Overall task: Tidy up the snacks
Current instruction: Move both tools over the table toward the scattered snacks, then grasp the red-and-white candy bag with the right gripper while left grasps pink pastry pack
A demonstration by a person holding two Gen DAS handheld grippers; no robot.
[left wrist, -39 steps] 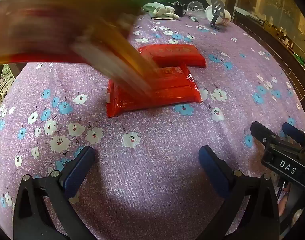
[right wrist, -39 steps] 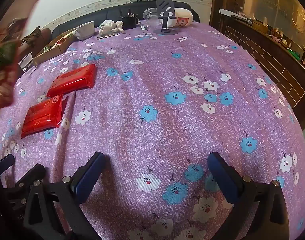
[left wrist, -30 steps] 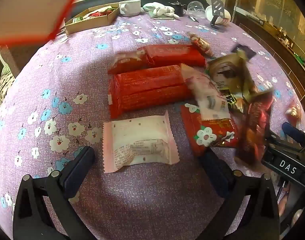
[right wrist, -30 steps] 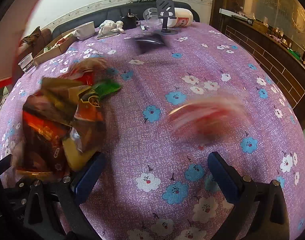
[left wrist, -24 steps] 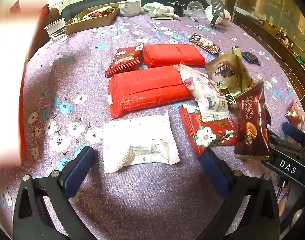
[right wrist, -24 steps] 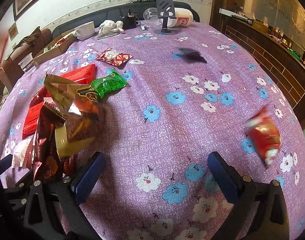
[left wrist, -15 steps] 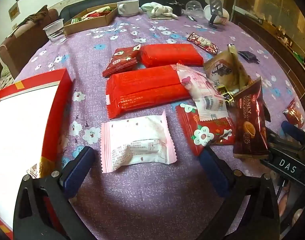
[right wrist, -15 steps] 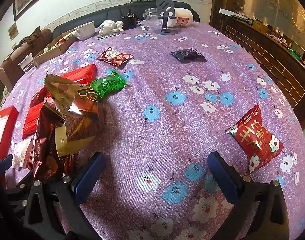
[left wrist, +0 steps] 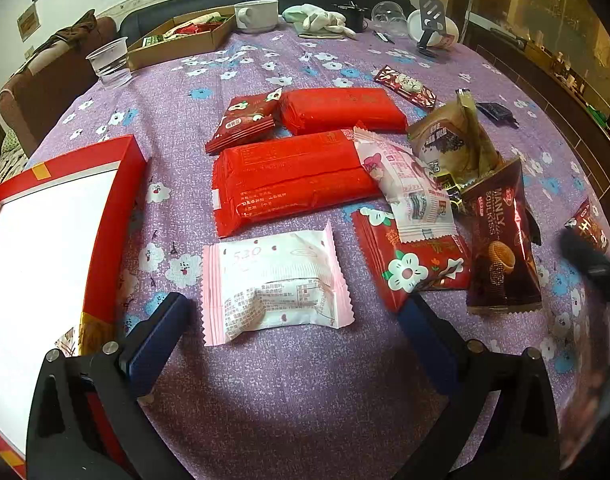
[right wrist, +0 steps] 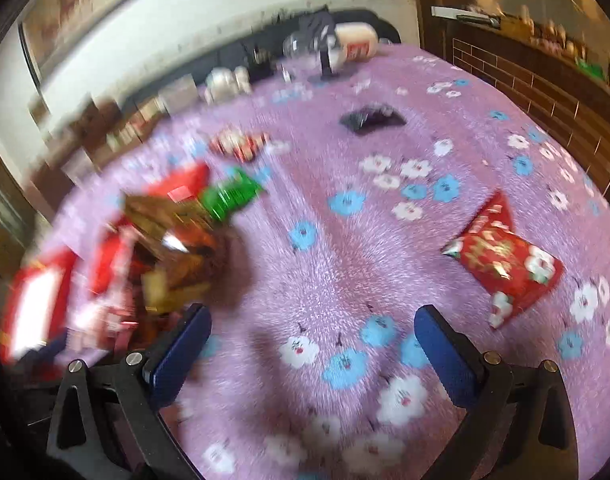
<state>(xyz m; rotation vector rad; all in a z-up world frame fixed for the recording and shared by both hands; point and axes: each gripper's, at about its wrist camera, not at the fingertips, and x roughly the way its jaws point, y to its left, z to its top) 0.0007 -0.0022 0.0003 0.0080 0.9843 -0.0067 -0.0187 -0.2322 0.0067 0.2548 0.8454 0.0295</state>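
Several snack packets lie on the purple flowered tablecloth point(left wrist: 289, 400). In the left wrist view a pink-white packet point(left wrist: 275, 282) lies just ahead of my open, empty left gripper point(left wrist: 293, 332). Behind it are two long red packs point(left wrist: 293, 178), a red flowered packet point(left wrist: 413, 262) and a brown Manly packet point(left wrist: 501, 240). A red box with a white inside point(left wrist: 45, 240) sits at the left. My right gripper point(right wrist: 311, 354) is open and empty; a red flowered packet point(right wrist: 505, 260) lies to its right, the blurred snack pile point(right wrist: 173, 232) to its left.
At the far edge stand a cardboard box point(left wrist: 181, 40), a plastic cup point(left wrist: 110, 62), a white mug point(left wrist: 257, 16) and a phone stand point(left wrist: 431, 20). A small black packet point(right wrist: 371, 119) lies alone mid-table. A wooden cabinet point(right wrist: 545, 68) borders the right side.
Snacks were tipped out of the red box onto the cloth and the box was set down at the left. The right gripper now swings, blurring its view.
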